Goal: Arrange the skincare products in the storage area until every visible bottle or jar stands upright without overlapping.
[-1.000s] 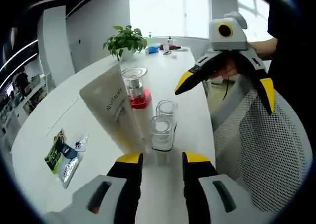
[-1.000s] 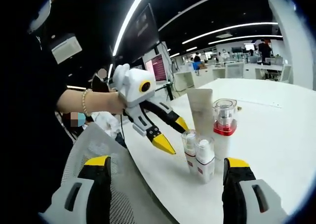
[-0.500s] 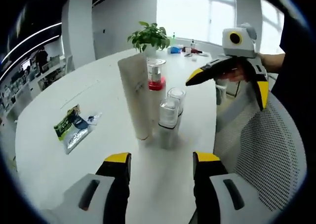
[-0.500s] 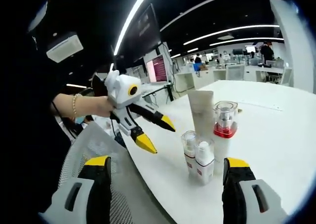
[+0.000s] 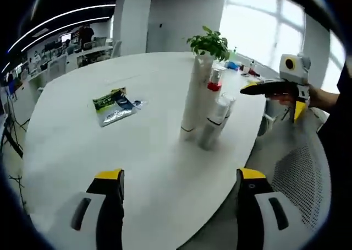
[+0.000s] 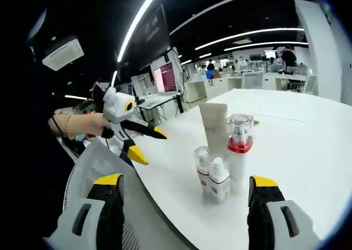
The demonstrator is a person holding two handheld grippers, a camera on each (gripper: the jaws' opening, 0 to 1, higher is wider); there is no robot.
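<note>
A tall cream tube (image 5: pixel 195 93), a red-collared pump bottle (image 5: pixel 212 87) and two small clear-capped bottles (image 5: pixel 215 120) stand upright in a tight cluster near the white table's edge. My left gripper (image 5: pixel 180 175) is open and empty, well back from them. My right gripper (image 5: pixel 270 98) hovers open beyond the table edge. In the right gripper view the tube (image 6: pixel 213 124), pump bottle (image 6: pixel 239 151) and small bottles (image 6: pixel 211 175) stand ahead of my open right gripper (image 6: pixel 186 181). The left gripper (image 6: pixel 149 145), held in a hand, is off to their left.
A green packet (image 5: pixel 113 104) lies flat on the white round table (image 5: pixel 82 145). A potted plant (image 5: pixel 212 41) and small items sit at the far side. A mesh chair (image 5: pixel 300 173) stands by the table edge, also the mesh chair (image 6: pixel 93 167). Desks and screens fill the background.
My left gripper has drawn back from the cluster and its jaws have spread wider. In the right gripper view it has moved off to the left. The products have not moved.
</note>
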